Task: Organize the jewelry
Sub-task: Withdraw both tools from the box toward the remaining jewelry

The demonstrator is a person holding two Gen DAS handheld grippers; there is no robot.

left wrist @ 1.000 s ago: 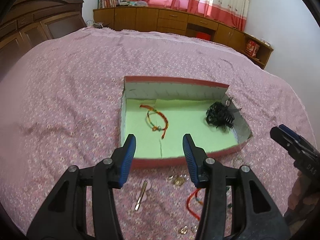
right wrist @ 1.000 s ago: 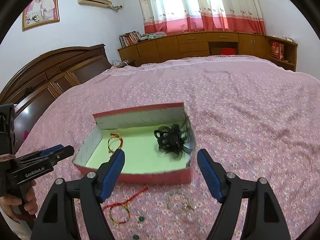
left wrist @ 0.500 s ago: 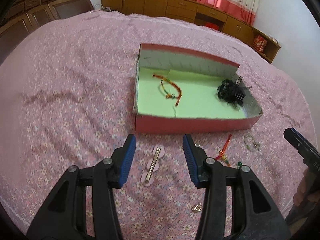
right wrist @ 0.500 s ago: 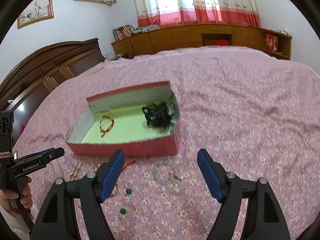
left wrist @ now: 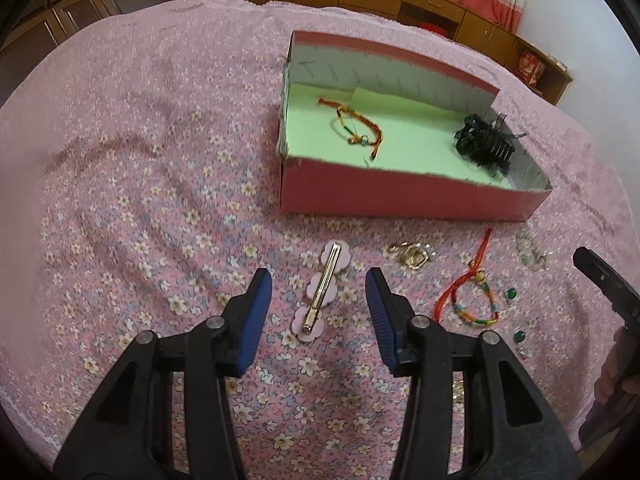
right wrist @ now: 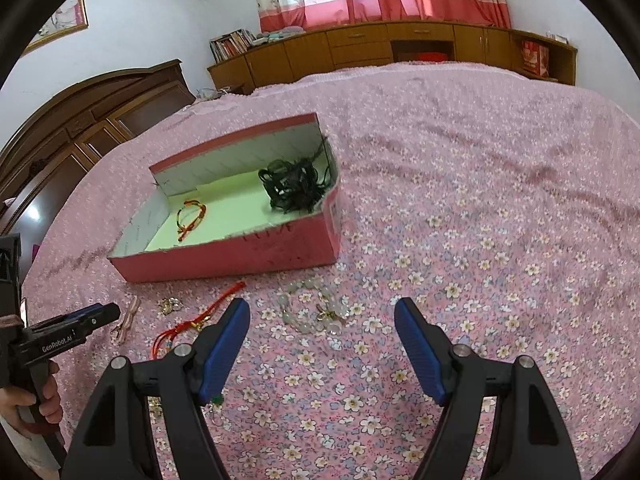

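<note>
- On the floral bedspread point(left wrist: 140, 184), near the box point(left wrist: 400, 196): hair clip point(left wrist: 326, 290), cord bracelet point(left wrist: 474, 304), bead bracelet point(right wrist: 316, 308).
- Left gripper point(left wrist: 319, 304) — jaws spread, empty, flanking the hair clip.
- Right gripper point(right wrist: 322, 334) — jaws wide, empty, just short of the bead bracelet.
- Inside the box: second cord bracelet point(left wrist: 354, 128), black claw clip point(left wrist: 486, 146).

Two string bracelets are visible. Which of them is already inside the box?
The red and orange string bracelet lies on the green floor of the box. The other, the multicoloured beaded one, lies outside on the bedspread.
</note>
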